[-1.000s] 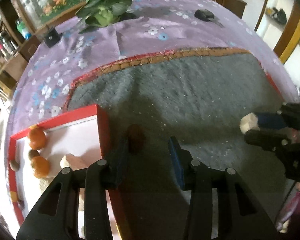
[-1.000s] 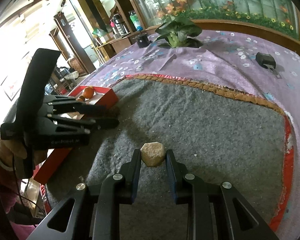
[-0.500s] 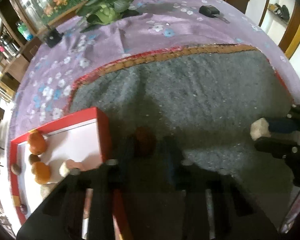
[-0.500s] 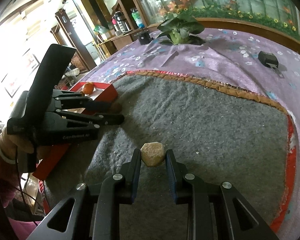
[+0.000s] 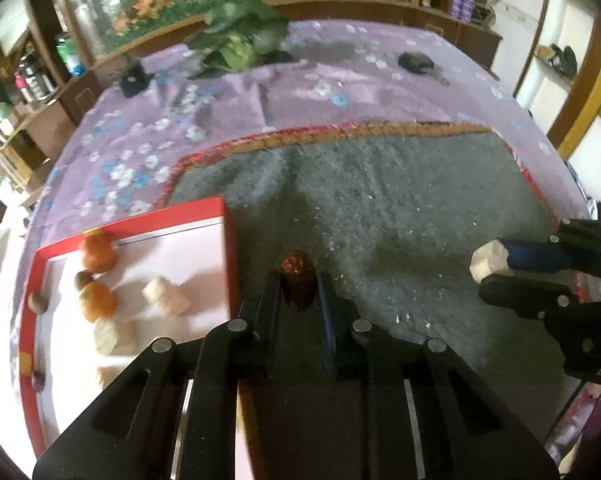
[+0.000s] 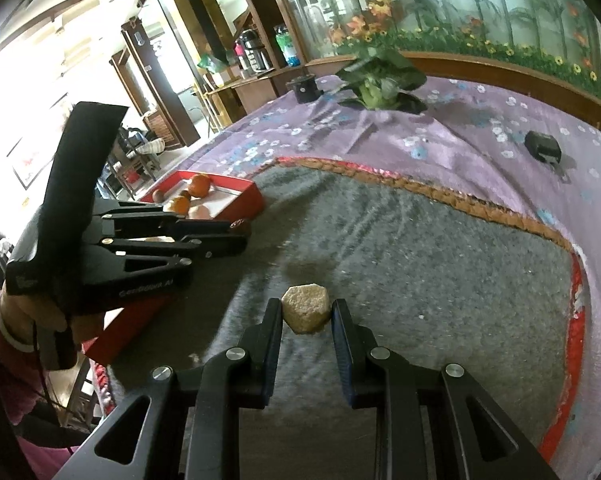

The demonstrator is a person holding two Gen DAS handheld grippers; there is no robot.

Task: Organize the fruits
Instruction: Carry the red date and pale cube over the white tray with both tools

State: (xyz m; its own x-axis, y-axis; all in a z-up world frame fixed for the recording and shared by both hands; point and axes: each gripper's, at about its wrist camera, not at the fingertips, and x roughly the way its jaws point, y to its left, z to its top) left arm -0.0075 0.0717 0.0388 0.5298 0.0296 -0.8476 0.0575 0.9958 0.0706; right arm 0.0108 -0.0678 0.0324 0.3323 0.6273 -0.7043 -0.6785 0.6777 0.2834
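My left gripper (image 5: pixel 298 290) is shut on a small dark red fruit (image 5: pixel 297 282), held just above the grey mat beside the red tray (image 5: pixel 229 248). The tray holds two orange fruits (image 5: pixel 96 255), pale beige chunks (image 5: pixel 166 295) and small brown fruits (image 5: pixel 83 280). My right gripper (image 6: pixel 306 312) is shut on a pale beige chunk (image 6: pixel 306 309), lifted over the mat. In the right wrist view the left gripper (image 6: pixel 236 232) hangs near the tray (image 6: pixel 240 206); the left wrist view has the right gripper (image 5: pixel 490 270) at the right edge.
The grey mat (image 5: pixel 400 208) with its red and orange border lies on a purple flowered cloth (image 5: pixel 220 112). A leafy plant (image 5: pixel 236 44), a small black cup (image 5: pixel 132 82) and a black key fob (image 5: pixel 416 62) sit at the back. A hand and sleeve (image 6: pixel 16 320) hold the left gripper.
The left gripper closed on the dark red fruit and lifted it off the mat. The right gripper rose slightly with its beige chunk still held.
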